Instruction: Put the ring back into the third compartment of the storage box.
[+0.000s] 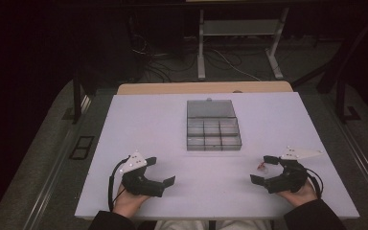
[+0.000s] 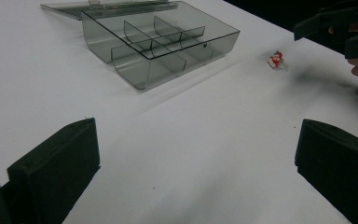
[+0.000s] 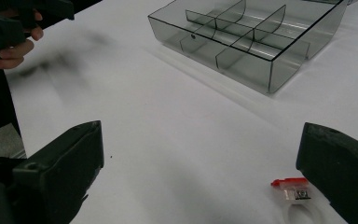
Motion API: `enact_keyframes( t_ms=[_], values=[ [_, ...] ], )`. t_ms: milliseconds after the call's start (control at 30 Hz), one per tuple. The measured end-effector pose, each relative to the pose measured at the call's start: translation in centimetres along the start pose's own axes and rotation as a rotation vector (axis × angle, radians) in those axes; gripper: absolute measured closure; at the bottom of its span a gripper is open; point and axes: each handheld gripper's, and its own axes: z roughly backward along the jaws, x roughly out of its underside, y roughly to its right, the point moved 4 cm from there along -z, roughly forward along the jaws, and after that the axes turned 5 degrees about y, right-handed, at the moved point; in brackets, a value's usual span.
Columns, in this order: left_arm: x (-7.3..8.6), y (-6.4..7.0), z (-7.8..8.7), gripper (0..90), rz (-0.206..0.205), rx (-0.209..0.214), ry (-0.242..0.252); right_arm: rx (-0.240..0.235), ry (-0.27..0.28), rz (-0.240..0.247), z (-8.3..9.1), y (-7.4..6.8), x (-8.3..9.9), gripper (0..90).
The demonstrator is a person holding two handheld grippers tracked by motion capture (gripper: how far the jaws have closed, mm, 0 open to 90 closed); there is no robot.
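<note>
A clear grey compartment box (image 1: 213, 133) (image 2: 158, 44) (image 3: 256, 35) stands in the middle of the white table (image 1: 139, 120), its lid folded flat behind it. A small red and white part (image 1: 261, 166) (image 2: 275, 59) (image 3: 294, 190) lies on the table beside the inner jaw of my right gripper (image 1: 262, 168) (image 3: 200, 175). That gripper is open, near the front right. My left gripper (image 1: 160, 171) (image 2: 196, 165) is open at the front left, with nothing between its jaws. Each gripper view also shows the other hand and its gripper far off.
Several compartments of the box look empty. A wooden edge (image 1: 205, 87) shows behind the table. Beyond it are cables and a metal stand (image 1: 239, 43) on the dark floor. A person's hands and dark sleeves (image 1: 311, 213) come in at the front edge.
</note>
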Motion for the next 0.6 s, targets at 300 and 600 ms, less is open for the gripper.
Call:
enact_keyframes(
  t_ms=[300,600],
  values=[
    [-0.03,0.08,0.04,0.0,0.000,0.006,0.005,0.000,0.001,0.003,0.05,-0.01,0.01,0.6],
    [0.01,0.15,-0.05,0.0,0.001,0.008,0.004,-0.006,-0.015,0.002,-0.05,-0.27,0.08,0.6]
  ],
)
